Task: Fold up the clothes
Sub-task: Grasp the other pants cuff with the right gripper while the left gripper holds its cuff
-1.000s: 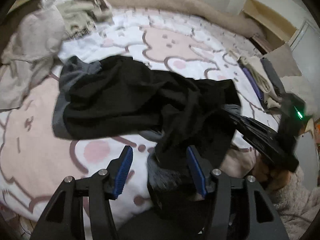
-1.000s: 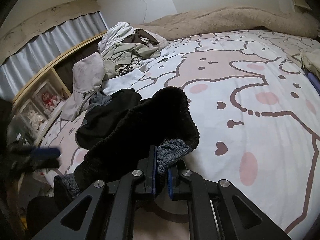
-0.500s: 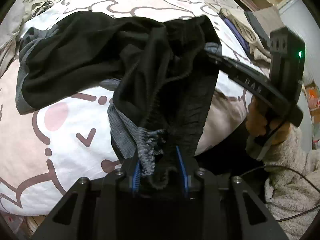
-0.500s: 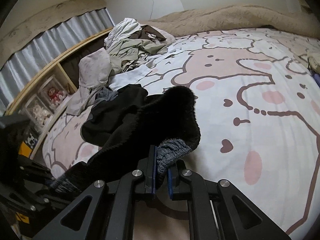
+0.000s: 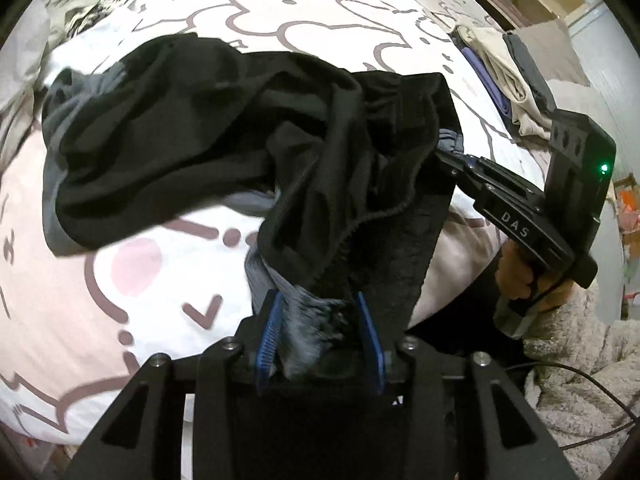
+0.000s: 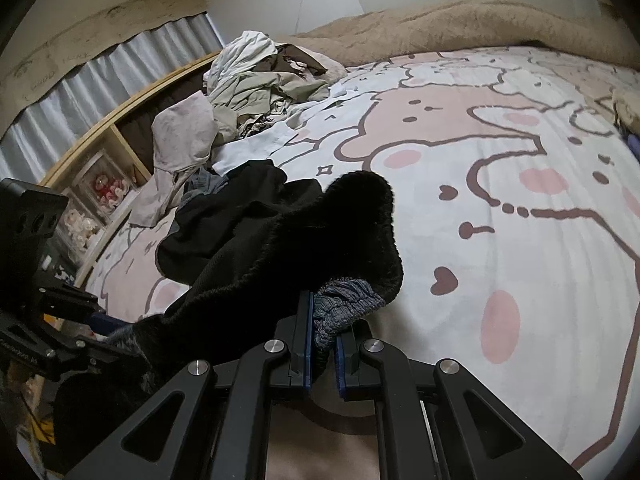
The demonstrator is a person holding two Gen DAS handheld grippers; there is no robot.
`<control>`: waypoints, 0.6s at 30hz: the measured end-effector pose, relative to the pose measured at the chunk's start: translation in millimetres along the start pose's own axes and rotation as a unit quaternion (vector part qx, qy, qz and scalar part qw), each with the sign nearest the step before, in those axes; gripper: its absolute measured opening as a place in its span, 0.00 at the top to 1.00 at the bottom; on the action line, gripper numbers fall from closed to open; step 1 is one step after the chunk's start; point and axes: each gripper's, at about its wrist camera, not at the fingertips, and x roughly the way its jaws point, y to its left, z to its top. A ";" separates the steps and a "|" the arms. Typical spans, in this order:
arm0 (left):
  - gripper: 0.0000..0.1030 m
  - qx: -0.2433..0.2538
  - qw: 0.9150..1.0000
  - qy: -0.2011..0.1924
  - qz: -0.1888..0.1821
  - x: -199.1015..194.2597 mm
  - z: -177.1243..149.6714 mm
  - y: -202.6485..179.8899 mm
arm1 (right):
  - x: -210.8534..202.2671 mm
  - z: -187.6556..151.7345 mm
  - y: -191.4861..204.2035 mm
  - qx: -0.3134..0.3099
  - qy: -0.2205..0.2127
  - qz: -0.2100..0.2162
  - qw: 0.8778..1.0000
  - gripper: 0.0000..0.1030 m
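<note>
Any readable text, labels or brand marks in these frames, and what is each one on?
"DAS": white letters on the black arm of the right tool, seen in the left wrist view.
White lettering on the left tool's body, at the left edge of the right wrist view: too small and blurred to read.
Bed cover: cartoon drawings only, no words.

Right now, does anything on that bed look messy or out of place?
Yes. A heap of crumpled clothes sprawls at the bed's far corner, unfolded. The black garment lies bunched, its grey waistband hanging between the left gripper, whose jaws are opening, and the shut right gripper. The folded pile looks neat.
</note>
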 end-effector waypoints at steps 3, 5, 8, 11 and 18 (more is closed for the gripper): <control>0.63 0.016 1.000 0.012 0.000 0.7 3.4 -0.2 | 0.7 0.4 -1.4 -0.001 0.002 -0.002 1.000 0.91; 0.63 0.030 0.999 0.029 0.005 6.9 3.3 -1.5 | 1.6 0.9 -0.5 -0.001 0.003 -0.001 1.000 0.91; 0.63 0.043 0.998 0.051 0.008 17.0 2.5 -2.0 | 2.5 1.7 0.4 -0.003 0.004 0.001 1.000 0.91; 0.63 0.051 0.997 0.065 0.007 26.1 1.4 -4.4 | 2.5 1.7 0.8 -0.006 0.004 0.002 1.000 0.91; 0.91 0.019 0.999 0.025 0.035 28.0 -3.5 -5.3 | 7.1 -0.1 -13.7 0.032 0.020 0.004 0.999 0.91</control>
